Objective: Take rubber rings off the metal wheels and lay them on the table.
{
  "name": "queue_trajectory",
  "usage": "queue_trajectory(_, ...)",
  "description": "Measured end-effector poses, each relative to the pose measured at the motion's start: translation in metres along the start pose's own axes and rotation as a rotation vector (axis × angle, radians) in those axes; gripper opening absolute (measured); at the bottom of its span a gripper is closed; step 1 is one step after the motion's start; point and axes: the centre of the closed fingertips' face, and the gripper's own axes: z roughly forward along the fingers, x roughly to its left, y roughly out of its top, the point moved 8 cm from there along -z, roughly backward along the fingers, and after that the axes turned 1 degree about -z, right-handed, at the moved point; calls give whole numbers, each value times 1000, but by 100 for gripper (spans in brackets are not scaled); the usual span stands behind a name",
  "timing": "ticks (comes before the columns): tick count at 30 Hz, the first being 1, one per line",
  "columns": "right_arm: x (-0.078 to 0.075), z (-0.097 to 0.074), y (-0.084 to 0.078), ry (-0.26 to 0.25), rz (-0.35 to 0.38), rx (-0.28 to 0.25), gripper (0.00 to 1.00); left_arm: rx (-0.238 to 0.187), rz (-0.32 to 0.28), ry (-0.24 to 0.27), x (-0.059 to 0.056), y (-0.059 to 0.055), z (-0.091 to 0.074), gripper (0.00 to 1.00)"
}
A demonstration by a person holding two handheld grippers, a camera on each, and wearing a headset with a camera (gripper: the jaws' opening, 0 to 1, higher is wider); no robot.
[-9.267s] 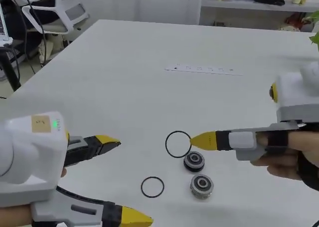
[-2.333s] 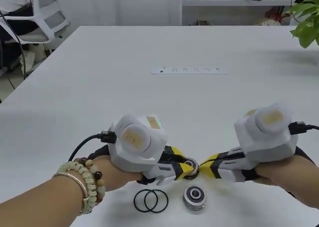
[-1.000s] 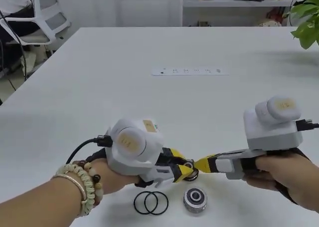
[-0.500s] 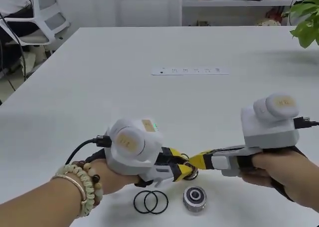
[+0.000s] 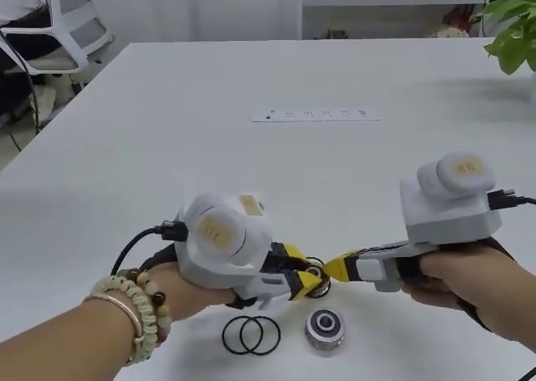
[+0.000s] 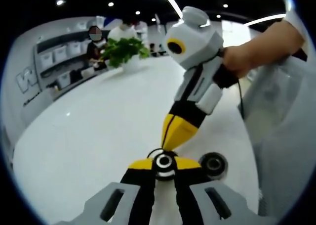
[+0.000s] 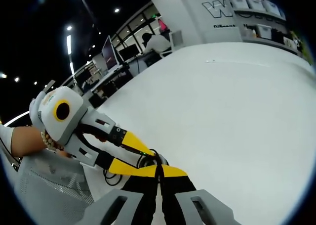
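Left gripper (image 5: 306, 282): the yellow-tipped fingers (image 6: 142, 164) are clamped on the rim of a round metal wheel (image 6: 164, 161), which is held just above the desk (image 5: 167, 146).

Right gripper (image 5: 329, 269): the tapered yellow fingers (image 7: 134, 171) are pressed together to a point. The point touches the held wheel's rim from the right. It cannot be told whether a ring is pinched between them.

Second wheel (image 5: 324, 327): lies flat on the smooth white desk, nearer than the held wheel, with a dark rim and a bright hub.

Rings (image 5: 251, 335): two thin black hoops lie flat and overlapping, just left of the second wheel.
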Motion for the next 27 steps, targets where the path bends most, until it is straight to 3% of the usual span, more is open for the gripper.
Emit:
queue_trajectory(15, -2, -4, 2, -2, 17, -5, 0, 36, 35, -60, -3, 13, -15, 37)
queue_trajectory(19, -1, -5, 5, -2, 20, -12, 0, 21, 46, -78, -4, 26, -27, 43)
queue_trajectory(23, 0, -5, 7, 1, 17, -17, 0, -12, 54, -64, 0, 43, -40, 50)
queue_trajectory(27, 1, -6, 7, 5, 18, -15, 0, -14, 78, -51, 2, 55, -56, 53)
